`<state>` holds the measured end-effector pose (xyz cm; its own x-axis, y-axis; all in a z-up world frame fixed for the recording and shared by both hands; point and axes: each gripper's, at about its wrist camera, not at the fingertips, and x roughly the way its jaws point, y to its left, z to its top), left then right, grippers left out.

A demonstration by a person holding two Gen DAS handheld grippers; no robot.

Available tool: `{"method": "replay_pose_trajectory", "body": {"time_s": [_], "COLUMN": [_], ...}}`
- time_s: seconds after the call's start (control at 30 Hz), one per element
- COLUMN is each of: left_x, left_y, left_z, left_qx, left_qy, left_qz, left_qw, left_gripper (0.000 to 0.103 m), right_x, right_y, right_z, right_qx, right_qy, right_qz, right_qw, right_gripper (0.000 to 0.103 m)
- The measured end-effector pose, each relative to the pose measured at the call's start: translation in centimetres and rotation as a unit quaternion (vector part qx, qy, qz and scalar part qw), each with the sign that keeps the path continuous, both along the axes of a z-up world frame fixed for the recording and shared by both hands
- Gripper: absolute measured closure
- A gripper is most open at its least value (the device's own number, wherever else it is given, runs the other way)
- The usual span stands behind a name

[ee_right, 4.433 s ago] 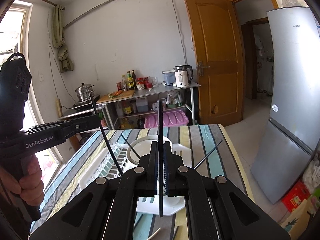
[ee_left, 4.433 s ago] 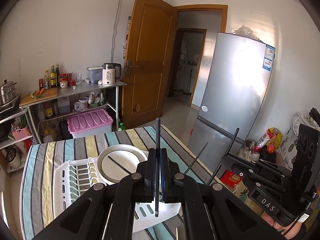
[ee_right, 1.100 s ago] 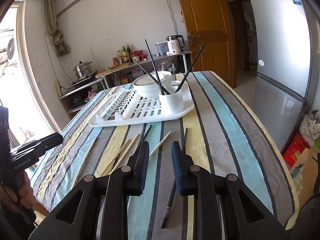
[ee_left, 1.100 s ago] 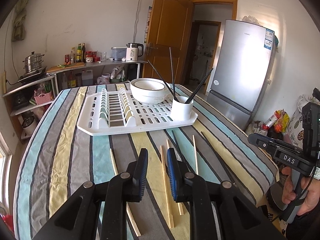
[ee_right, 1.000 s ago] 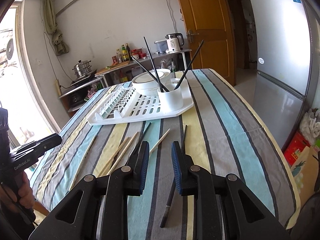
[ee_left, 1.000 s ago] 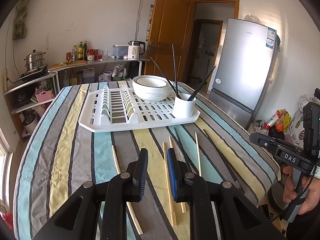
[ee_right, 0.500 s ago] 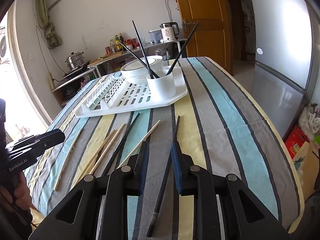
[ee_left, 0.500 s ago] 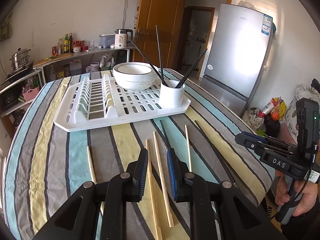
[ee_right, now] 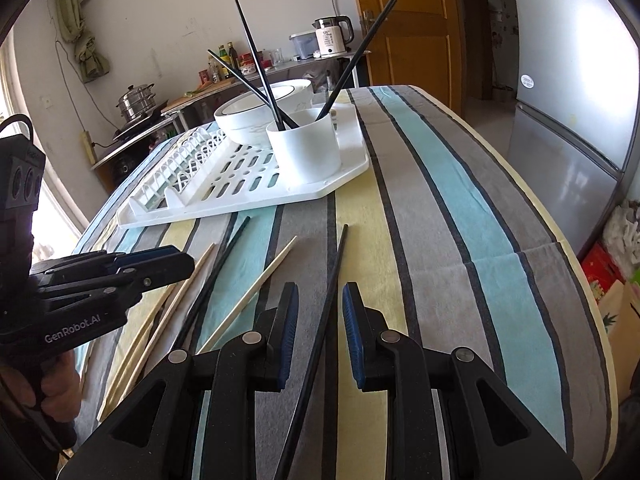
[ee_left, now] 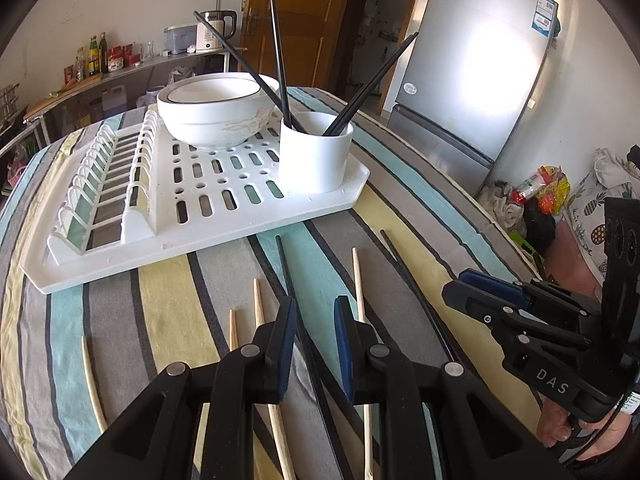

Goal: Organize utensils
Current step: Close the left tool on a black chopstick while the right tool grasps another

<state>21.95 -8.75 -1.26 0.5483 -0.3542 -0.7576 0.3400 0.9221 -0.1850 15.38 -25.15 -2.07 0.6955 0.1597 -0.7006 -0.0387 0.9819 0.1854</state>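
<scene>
on the left of the striped worktop (ee_left: 120,312) sits the white drying rack (ee_left: 208,208), its slotted side empty, a bowl (ee_left: 212,112) at the back and a white cup (ee_left: 316,152) at its right corner. the cup already stands four black chopsticks upright, tips down, presumably because that is where all the loose ones belong. in front of the rack lie the rest, pale wooden and black, long axes running roughly from the near edge toward the rack, slightly fanned. the left hand-held gripper (ee_left: 315,344) is open and holds nothing; a black chopstick (ee_left: 296,312) lies lengthwise in the gap between its pads, seemingly lined up for a pinch. further right, the right hand-held gripper (ee_right: 320,332) is likewise open and empty, straddling another black chopstick (ee_right: 332,280) that points toward the cup. aligning each chopstick with the fingers likely makes closing on so thin a rod easier.
</scene>
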Motion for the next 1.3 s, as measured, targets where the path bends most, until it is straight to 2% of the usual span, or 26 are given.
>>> {"method": "replay_pose_trajectory", "body": {"time_s": [0.4,0.6,0.8,0.93,1.2,1.3], "left_x": [3.1,3.3,3.3,3.3,3.0,3.0], "left_y": [-1.0,-1.6,-2.3,-2.2,-3.0,-3.1], "left_z": [-2.3,-2.4,-2.5,-2.6,-2.6,-2.5], "left_qx": [0.03,0.046,0.071,0.078,0.102,0.093], "left_qy": [0.03,0.017,-0.001,-0.007,-0.015,-0.006], "left_qz": [0.003,0.001,-0.004,0.002,0.002,-0.003], "left_qw": [0.9991,0.9988,0.9975,0.9969,0.9947,0.9956], "left_gripper": [0.084,0.084,0.084,0.092,0.097,0.099], "right_x": [2.8,3.8,4.4,4.7,4.9,5.0], "right_y": [-0.1,0.2,1.1,1.1,1.4,1.2], "right_z": [-1.4,-2.1,-2.1,-2.1,-2.2,-2.1], "right_qx": [-0.006,-0.02,-0.046,-0.061,-0.075,-0.066], "right_qy": [0.032,0.05,0.049,0.05,0.049,0.05], "right_qz": [0.002,0.002,0.001,-0.003,0.003,0.006], "right_qw": [0.999,0.999,0.998,0.997,0.996,0.997], "right_gripper": [0.08,0.08,0.08,0.09,0.097,0.098]}}
